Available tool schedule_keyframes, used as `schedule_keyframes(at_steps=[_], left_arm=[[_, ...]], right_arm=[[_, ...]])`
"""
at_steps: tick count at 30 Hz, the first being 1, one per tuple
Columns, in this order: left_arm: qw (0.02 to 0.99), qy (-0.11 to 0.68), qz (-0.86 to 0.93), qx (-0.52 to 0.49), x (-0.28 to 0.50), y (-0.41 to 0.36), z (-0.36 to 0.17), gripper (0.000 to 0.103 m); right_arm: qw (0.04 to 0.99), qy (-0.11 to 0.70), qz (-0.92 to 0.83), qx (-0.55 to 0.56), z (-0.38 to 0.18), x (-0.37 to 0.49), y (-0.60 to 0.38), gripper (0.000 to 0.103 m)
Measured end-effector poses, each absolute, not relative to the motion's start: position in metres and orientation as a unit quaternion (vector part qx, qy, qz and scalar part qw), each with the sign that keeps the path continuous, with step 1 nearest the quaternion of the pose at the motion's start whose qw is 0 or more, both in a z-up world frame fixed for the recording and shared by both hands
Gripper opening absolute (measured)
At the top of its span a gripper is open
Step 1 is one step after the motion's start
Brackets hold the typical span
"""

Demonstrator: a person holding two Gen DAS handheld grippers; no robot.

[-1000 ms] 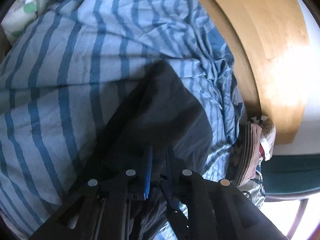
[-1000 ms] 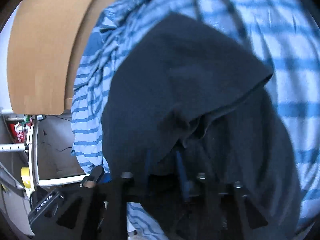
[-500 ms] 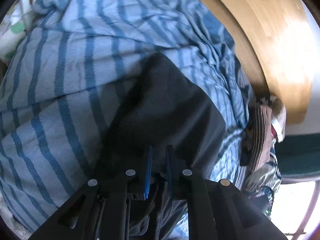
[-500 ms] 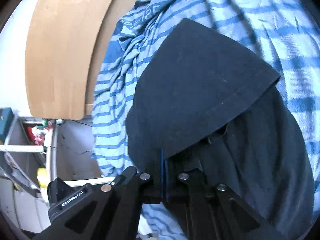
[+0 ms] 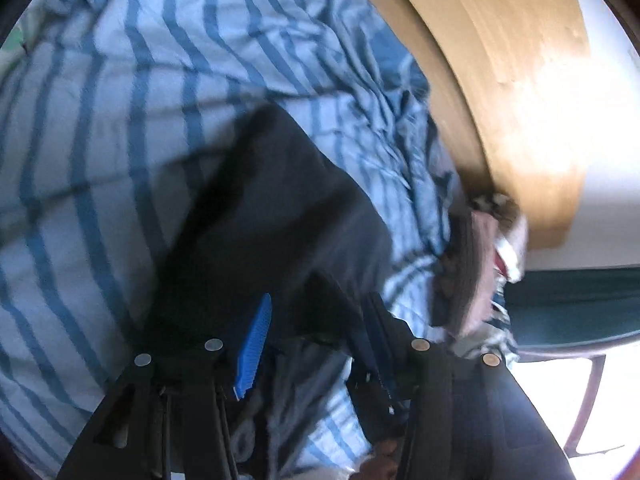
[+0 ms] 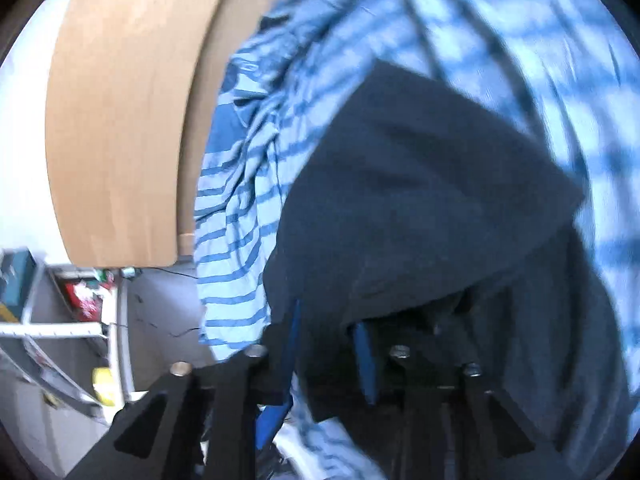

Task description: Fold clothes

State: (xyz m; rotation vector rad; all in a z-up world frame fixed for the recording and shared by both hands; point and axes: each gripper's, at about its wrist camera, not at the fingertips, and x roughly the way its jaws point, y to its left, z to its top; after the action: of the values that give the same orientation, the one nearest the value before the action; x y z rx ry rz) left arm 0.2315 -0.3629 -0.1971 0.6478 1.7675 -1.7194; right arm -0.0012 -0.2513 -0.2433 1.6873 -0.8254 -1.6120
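Headboard (image 5: 520,92) beside striped bedding (image 5: 120,120)

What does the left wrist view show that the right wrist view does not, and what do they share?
Only the left wrist view shows a striped brownish bundle of fabric wedged by the bed's edge, and a dark teal seat beyond it. Only the right wrist view shows a white shelf frame with a red item and something yellow. Both show the dark navy garment on the blue-striped bedding, the curved wooden board, and that view's own jaws standing apart.
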Motion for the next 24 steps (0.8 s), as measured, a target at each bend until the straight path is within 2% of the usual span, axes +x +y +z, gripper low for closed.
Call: schedule_keyframes(at_steps=[1, 6, 12, 13, 14, 17, 24], left_arm=[[0.285, 0.672, -0.641, 0.238, 0.23, -0.362, -0.202, 0.049], [0.251, 0.714, -0.618, 0.214, 0.221, -0.358, -0.227, 0.049], [0.218, 0.752, -0.594, 0.184, 0.212, -0.355, -0.251, 0.049], [0.221, 0.75, -0.597, 0.179, 0.212, -0.356, -0.25, 0.04], [0.225, 0.748, -0.6, 0.175, 0.212, -0.358, -0.249, 0.024], [0.229, 0.733, -0.62, 0.161, 0.213, -0.362, -0.239, 0.018], [0.222, 0.718, -0.638, 0.168, 0.213, -0.372, -0.224, 0.017]], right_arm=[[0.327, -0.309, -0.622, 0.641, -0.241, -0.003, -0.252, 0.006], [0.36, -0.349, -0.596, 0.628, -0.235, -0.007, -0.245, 0.006], [0.358, -0.359, -0.586, 0.632, -0.242, -0.005, -0.238, 0.007], [0.357, -0.359, -0.583, 0.635, -0.243, -0.003, -0.24, 0.009], [0.359, -0.358, -0.578, 0.639, -0.245, 0.0, -0.238, 0.014], [0.355, -0.351, -0.573, 0.65, -0.253, 0.01, -0.234, 0.028], [0.321, -0.388, -0.551, 0.665, -0.289, 0.02, -0.234, 0.028]])
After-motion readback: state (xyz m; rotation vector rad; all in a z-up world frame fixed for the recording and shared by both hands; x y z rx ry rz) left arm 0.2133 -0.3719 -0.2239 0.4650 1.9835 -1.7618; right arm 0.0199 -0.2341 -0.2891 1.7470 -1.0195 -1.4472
